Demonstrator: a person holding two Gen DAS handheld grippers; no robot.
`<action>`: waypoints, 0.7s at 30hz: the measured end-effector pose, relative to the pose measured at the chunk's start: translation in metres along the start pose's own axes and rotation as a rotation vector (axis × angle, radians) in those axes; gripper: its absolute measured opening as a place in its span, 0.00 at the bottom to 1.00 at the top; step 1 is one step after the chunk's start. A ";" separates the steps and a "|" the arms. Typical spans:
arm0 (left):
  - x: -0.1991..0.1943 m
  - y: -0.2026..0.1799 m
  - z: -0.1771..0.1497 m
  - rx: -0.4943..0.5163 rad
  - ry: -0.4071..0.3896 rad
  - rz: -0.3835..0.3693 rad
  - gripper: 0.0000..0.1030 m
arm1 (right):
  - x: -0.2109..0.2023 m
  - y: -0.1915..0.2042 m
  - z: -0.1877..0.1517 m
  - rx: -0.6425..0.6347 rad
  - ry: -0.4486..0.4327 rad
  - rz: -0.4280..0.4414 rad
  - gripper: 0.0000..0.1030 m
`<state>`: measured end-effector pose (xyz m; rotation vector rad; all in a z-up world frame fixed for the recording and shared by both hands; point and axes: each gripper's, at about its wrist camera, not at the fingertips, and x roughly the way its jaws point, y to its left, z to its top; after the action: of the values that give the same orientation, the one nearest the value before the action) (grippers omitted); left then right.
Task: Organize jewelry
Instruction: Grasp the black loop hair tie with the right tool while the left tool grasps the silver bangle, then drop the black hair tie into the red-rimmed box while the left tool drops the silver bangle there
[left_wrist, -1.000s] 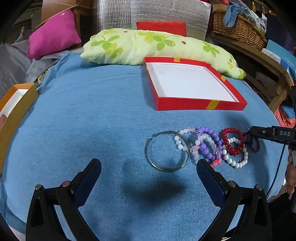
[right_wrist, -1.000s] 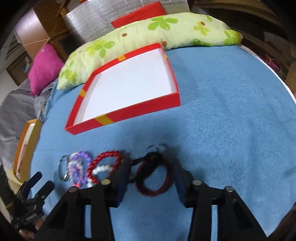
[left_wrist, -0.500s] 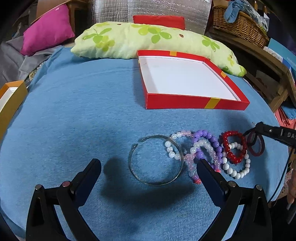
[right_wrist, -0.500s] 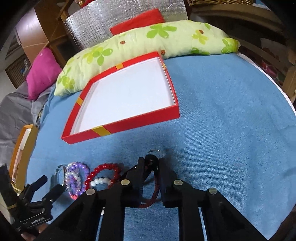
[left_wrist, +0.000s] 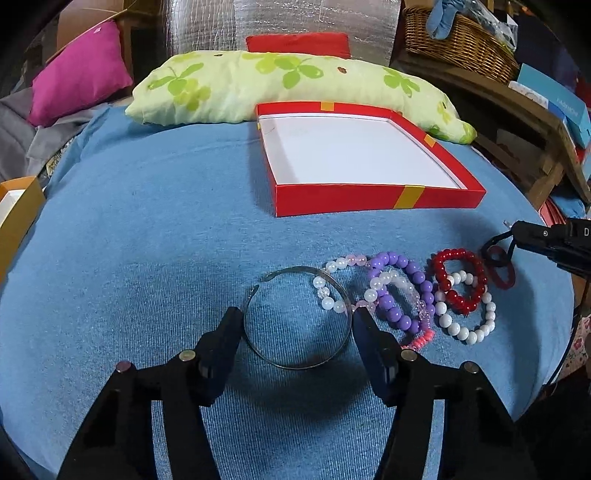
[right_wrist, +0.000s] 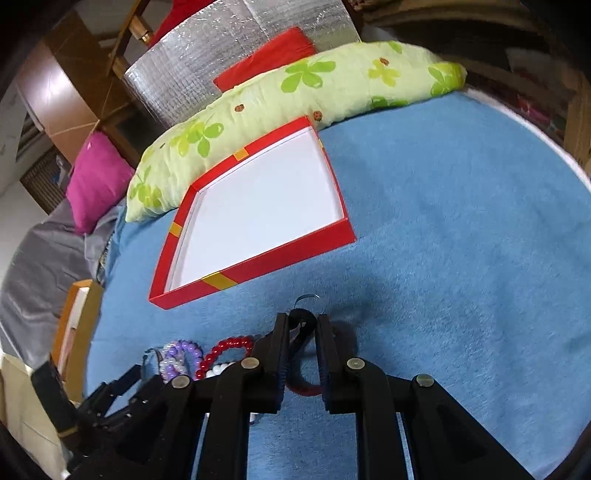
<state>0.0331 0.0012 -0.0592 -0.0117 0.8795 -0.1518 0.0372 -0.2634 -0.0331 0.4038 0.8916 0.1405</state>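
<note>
A silver bangle (left_wrist: 295, 363) lies on the blue cloth between the fingers of my left gripper (left_wrist: 297, 321). Its jaws are closing and the pads touch the bangle's two sides. To the right lie a pale pink bead bracelet (left_wrist: 340, 264), a purple one (left_wrist: 402, 295), a red one (left_wrist: 460, 280) and a white one (left_wrist: 465, 321). My right gripper (right_wrist: 302, 323) is shut on the black cord of a dark red bracelet (right_wrist: 306, 389), whose loop hangs below the fingers. From the left wrist, that right gripper (left_wrist: 517, 230) enters from the right with the dark red bracelet (left_wrist: 500, 271). The open red box (left_wrist: 332, 201) stands behind, white inside.
A green clover pillow (left_wrist: 288, 88) lies behind the red box (right_wrist: 258, 266). A magenta cushion (left_wrist: 77, 81) and grey cloth are at the back left. An orange box (left_wrist: 18, 210) is at the left edge. A wicker basket (left_wrist: 461, 44) and wooden shelf stand at the right.
My left jaws have closed from wide apart onto the bangle's sides. My right gripper shut on the dark red bracelet's cord and now holds it a little off the cloth.
</note>
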 end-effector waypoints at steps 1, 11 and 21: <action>-0.001 0.001 0.000 -0.001 0.000 -0.001 0.61 | 0.001 -0.001 0.000 0.010 0.006 0.014 0.15; -0.019 0.013 0.000 -0.016 -0.044 0.011 0.61 | 0.002 -0.019 0.001 0.125 0.038 0.137 0.15; -0.029 0.015 0.007 -0.018 -0.094 0.060 0.61 | -0.007 -0.015 0.006 0.132 -0.007 0.199 0.15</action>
<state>0.0223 0.0193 -0.0337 -0.0093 0.7863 -0.0862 0.0368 -0.2809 -0.0313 0.6156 0.8557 0.2641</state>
